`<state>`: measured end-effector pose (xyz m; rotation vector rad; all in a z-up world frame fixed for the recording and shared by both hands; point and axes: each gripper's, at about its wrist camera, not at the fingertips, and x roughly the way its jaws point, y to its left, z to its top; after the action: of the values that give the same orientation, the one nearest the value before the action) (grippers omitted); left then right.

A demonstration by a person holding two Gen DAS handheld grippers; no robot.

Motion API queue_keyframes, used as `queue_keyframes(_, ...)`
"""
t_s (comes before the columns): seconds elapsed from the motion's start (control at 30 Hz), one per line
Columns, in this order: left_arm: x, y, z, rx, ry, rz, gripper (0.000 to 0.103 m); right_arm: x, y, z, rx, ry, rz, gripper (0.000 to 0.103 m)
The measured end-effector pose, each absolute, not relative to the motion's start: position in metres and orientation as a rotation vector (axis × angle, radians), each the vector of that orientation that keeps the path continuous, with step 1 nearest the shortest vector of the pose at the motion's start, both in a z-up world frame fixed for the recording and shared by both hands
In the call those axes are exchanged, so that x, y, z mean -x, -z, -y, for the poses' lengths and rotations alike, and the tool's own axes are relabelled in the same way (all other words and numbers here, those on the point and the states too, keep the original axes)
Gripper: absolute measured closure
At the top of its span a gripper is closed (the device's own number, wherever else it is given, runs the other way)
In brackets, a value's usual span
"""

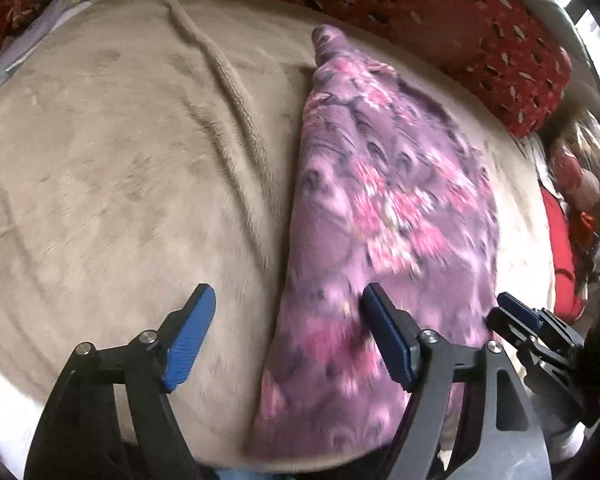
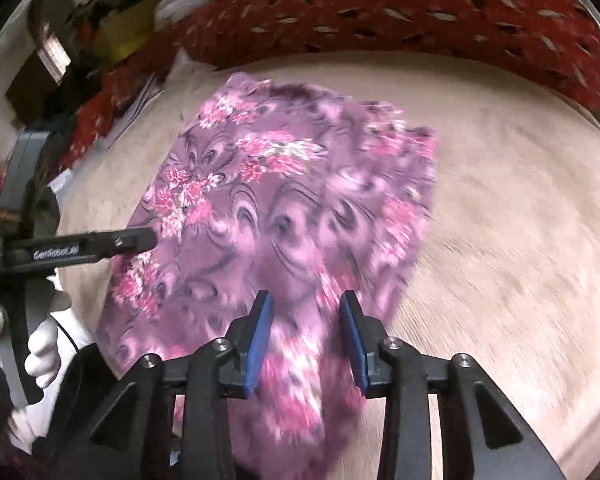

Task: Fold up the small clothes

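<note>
A purple garment with a pink flower print [image 1: 384, 216] lies folded lengthwise on a beige blanket [image 1: 112, 168]; it also shows in the right wrist view [image 2: 284, 204]. My left gripper [image 1: 288, 304] is open and empty, its jaws wide apart over the garment's left edge near its near end. My right gripper [image 2: 305, 312] is open, with the near end of the garment lying between its jaws. The right gripper shows at the right edge of the left wrist view [image 1: 520, 316]. The left gripper's finger [image 2: 136, 240] shows in the right wrist view, over the garment's left edge.
A red patterned cushion [image 1: 440, 16] runs along the far edge of the blanket, also in the right wrist view [image 2: 400, 12]. Red items and clutter [image 1: 568, 216] sit at the right. Papers and boxes [image 2: 112, 36] lie at the far left. A white-gloved hand [image 2: 40, 344] holds the left gripper.
</note>
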<state>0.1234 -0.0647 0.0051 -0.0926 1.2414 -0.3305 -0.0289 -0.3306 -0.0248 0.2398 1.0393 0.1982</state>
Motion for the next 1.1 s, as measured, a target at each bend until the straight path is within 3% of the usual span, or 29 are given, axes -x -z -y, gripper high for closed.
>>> queue_keyframes(0.1, -0.109, 0.006, 0.069, 0.035, 0.323, -1.244, 0.023, 0.044, 0.035, 0.331, -0.195, -0.2, -1.083, 0.064)
queue_keyframes(0.2, -0.103, 0.025, 0.077, -0.008, 0.302, -1.25, 0.011, 0.054, 0.062, 0.332, -0.226, -0.153, -1.129, 0.053)
queue_keyframes(0.4, -0.094, 0.025, 0.084, -0.052, 0.295, -1.228, 0.005, 0.064, 0.064, 0.328, -0.238, -0.082, -1.075, 0.044)
queue_keyframes(0.73, -0.083, 0.029, 0.066, -0.046, 0.318, -1.22, 0.0, 0.059, 0.067, 0.297, -0.16, -0.004, -1.056, 0.016)
queue_keyframes(1.1, -0.078, 0.036, 0.061, -0.086, 0.394, -1.218, 0.0, 0.087, 0.064, 0.315, -0.221, 0.025, -1.104, 0.014)
